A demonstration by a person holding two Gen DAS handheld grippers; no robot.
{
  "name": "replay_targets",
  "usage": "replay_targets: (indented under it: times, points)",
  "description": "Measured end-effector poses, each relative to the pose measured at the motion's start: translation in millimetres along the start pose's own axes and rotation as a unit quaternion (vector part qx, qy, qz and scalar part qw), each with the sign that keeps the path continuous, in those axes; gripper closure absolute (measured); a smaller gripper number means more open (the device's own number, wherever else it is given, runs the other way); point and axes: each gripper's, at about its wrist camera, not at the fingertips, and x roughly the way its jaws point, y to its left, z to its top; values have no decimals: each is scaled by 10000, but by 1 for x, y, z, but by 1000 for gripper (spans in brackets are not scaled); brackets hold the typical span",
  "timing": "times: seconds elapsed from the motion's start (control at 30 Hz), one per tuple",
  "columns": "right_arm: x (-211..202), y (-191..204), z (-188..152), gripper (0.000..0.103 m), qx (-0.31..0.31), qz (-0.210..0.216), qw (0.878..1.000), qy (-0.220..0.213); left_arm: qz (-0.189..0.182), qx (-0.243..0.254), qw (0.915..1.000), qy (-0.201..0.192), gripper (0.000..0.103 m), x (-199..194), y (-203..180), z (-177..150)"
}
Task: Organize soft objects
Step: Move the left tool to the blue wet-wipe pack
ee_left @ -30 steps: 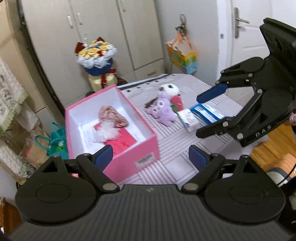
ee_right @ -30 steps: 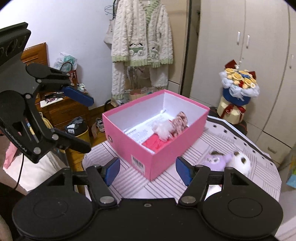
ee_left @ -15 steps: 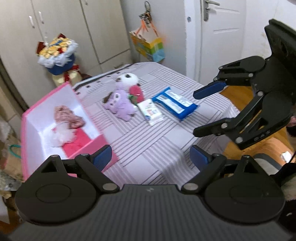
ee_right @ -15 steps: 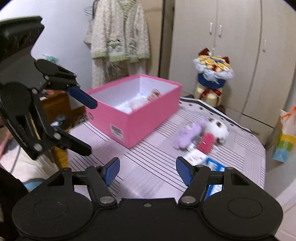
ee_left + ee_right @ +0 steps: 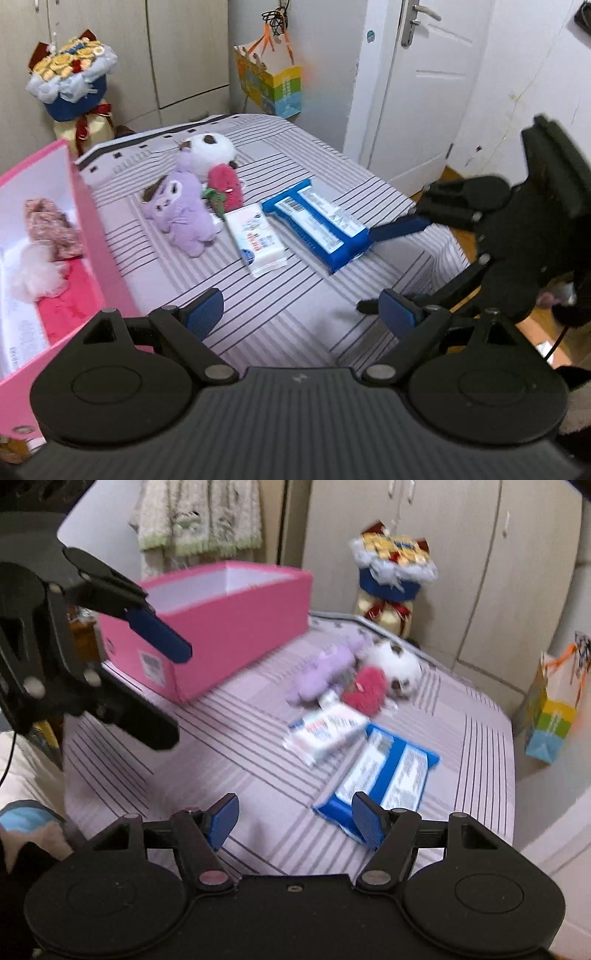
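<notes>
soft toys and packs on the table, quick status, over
Left claw and right claw open, empty. Purple plush, white pack, blue pack loose on table, outside pink box. Nothing in the way.

Both grippers matte black: ribbed housing, two round discs, scissor links with silver pivot screws. Left gripper [image 5: 301, 314] and right gripper [image 5: 293, 821] each carry blue ribbed pads on the fingers [image 5: 205, 314]. Thin black cable trails off each body. Person's sleeve [image 5: 26, 823] near the left unit: black with a light-blue cuff patch.
</notes>
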Motion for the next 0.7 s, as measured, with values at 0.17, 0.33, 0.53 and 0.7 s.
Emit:
replay_targets:
  times: [0.17,0.33,0.53,0.7]
  points:
    - [12,-15,-15,29,311,-278,9991,-113,-417,-192,9988,-146,13,22,0,0]
    - [18,-27,-23,29,549,-309,9976,-302,-434,-162,9983,-364,15,39,-9,3]
    - [32,-33,-34,17,453,-919,9934,-510,-710,-311,9953,-582,18,59,-20,15]
    - [39,-42,-36,17,582,-644,9943,-623,-494,-388,9952,-745,28,83,-29,26]
